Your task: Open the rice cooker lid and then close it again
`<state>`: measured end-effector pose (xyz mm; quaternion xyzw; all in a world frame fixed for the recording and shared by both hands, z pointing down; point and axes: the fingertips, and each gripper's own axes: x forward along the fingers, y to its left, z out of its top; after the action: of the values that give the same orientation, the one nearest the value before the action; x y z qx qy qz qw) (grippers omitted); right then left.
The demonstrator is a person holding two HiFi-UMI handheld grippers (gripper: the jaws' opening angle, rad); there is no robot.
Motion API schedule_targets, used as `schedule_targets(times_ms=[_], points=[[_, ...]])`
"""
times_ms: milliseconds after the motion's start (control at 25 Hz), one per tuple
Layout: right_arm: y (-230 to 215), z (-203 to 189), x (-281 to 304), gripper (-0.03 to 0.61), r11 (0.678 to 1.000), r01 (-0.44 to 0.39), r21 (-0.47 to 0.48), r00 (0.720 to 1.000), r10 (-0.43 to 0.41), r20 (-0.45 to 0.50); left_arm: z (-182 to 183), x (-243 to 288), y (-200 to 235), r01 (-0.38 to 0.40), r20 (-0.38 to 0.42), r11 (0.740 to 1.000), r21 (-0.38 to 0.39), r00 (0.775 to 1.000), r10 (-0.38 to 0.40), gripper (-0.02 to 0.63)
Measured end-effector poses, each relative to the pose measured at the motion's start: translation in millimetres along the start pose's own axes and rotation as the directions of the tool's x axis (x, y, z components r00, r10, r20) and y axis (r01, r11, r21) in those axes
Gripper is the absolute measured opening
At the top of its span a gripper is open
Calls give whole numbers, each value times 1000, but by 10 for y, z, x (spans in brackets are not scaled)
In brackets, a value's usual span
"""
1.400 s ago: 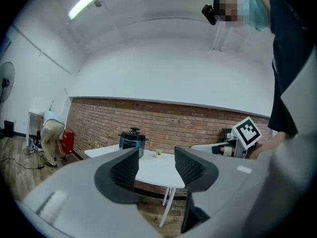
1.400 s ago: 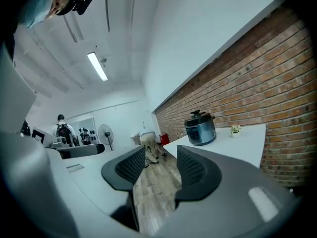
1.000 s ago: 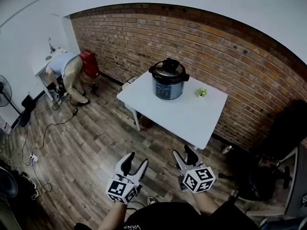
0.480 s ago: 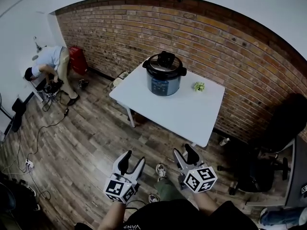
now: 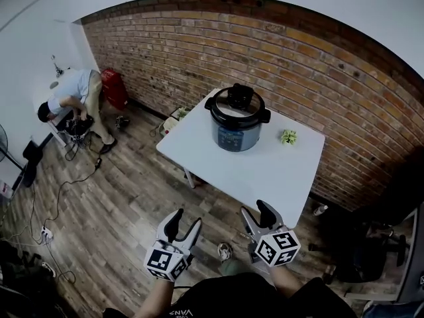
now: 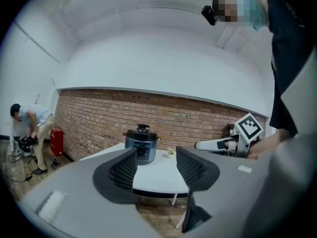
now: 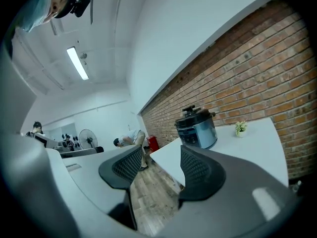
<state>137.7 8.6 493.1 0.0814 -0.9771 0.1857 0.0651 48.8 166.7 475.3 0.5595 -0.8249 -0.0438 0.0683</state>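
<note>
A blue-grey rice cooker (image 5: 236, 120) with a black lid and knob, lid down, stands on the far side of a white table (image 5: 265, 174), close to the brick wall. It also shows in the left gripper view as a small rice cooker (image 6: 141, 145) and in the right gripper view as the rice cooker (image 7: 197, 128). My left gripper (image 5: 184, 223) and right gripper (image 5: 256, 215) hang side by side over the wooden floor, short of the table's near edge. Both stand open with nothing between their jaws, well apart from the cooker.
A small green plant (image 5: 288, 136) sits on the table right of the cooker. A person (image 5: 73, 98) bends over by a red object (image 5: 114, 88) at the far left. Cables (image 5: 46, 211) trail on the floor. A dark office chair (image 5: 371, 257) stands at the right.
The table and rice cooker have drawn closer and lower in the head view as both grippers advanced toward them. Both grippers keep the same open stance.
</note>
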Motion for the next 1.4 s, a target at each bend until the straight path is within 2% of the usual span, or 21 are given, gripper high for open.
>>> schedule_targets(times_ms=[440, 880, 1000, 1120, 1240, 1400], points=[[-475, 461, 899, 236, 1000, -26, -2, 999, 26, 21, 196, 978, 410, 2, 5, 1000, 21, 1000, -2, 221], [-760, 521, 1372, 236, 999, 34, 7, 999, -34, 4, 184, 1527, 791, 41, -7, 999, 5, 999, -41, 221], [-756, 540, 1554, 236, 998, 65, 6, 998, -65, 6, 168, 1700, 988, 83, -18, 997, -7, 996, -83, 221], [-753, 611, 1740, 236, 993, 120, 16, 992, -121, 22, 236, 1934, 1179, 164, -27, 986, -13, 986, -164, 221], [-741, 676, 1925, 236, 980, 193, 40, 980, -194, 41, 346, 2181, 1378, 254, -54, 967, 24, 966, -252, 221], [-713, 689, 2144, 236, 956, 285, 66, 955, -289, 61, 425, 2449, 1623, 360, -75, 932, 28, 931, -358, 221]])
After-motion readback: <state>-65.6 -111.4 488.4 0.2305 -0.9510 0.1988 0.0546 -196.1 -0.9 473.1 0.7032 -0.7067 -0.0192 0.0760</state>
